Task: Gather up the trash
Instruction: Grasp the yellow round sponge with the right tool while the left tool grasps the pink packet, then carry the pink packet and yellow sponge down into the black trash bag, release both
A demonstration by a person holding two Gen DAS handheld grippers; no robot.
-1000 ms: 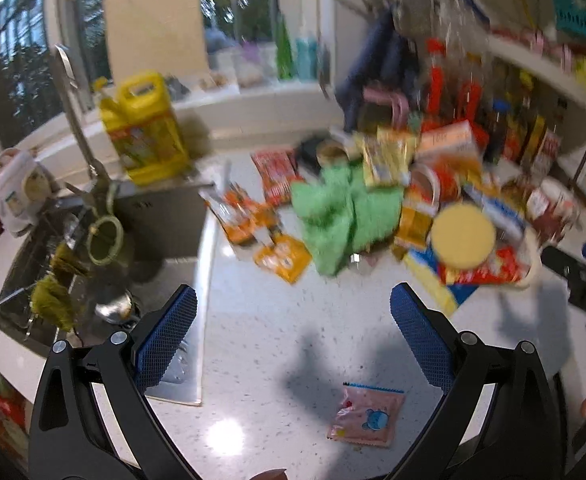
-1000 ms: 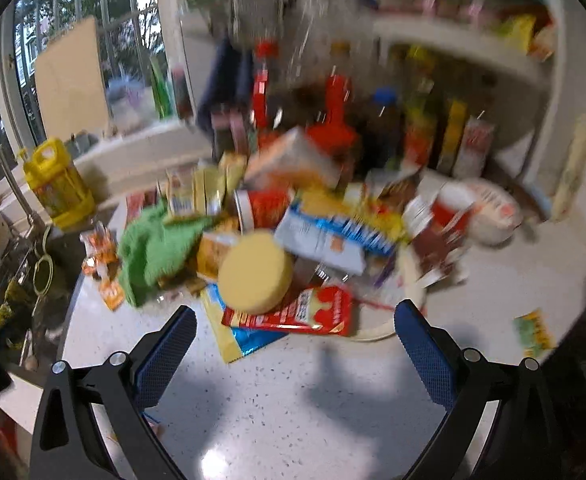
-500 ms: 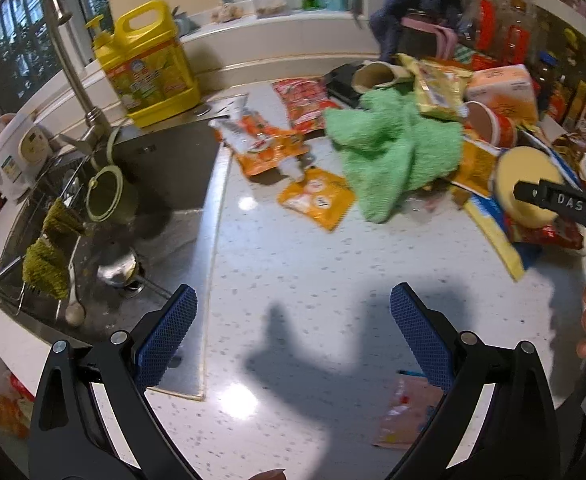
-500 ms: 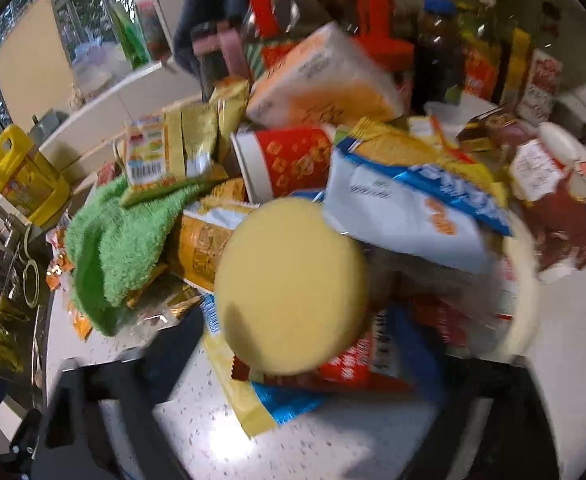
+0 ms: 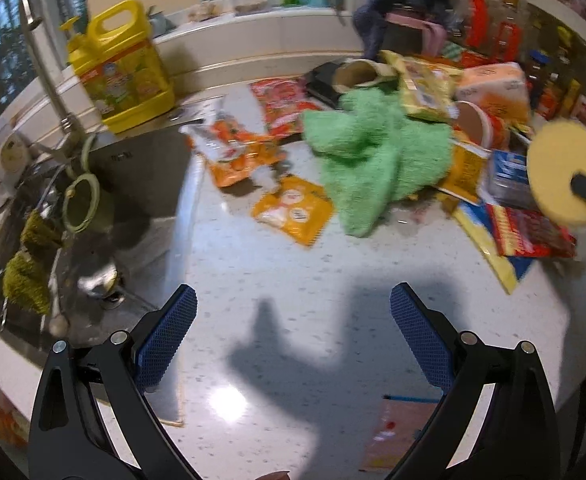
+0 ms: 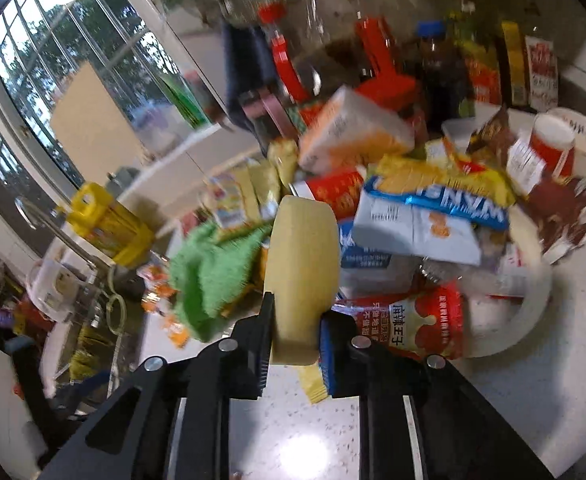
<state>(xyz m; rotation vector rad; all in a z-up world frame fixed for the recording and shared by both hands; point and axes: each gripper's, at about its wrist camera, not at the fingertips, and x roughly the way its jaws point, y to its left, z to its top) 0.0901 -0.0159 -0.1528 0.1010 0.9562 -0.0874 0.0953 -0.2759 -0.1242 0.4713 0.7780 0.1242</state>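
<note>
Between your right gripper (image 6: pixel 295 354) pads, still closing, sits the round pale-yellow sponge disc (image 6: pixel 303 272), edge-on, hiding wrappers behind. Your left gripper (image 5: pixel 291 340) gapes wide, empty, over white speckled counter (image 5: pixel 293 280); its finger cuts off a blurred pink packet (image 5: pixel 397 428) near you.

Speckled white counter (image 5: pixel 293 280) under wrappers (image 5: pixel 293 210)

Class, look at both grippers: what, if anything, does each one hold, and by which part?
The right gripper is closing on the yellow disc, pads on its two flat faces near the lower rim. The left gripper holds nothing.
</note>
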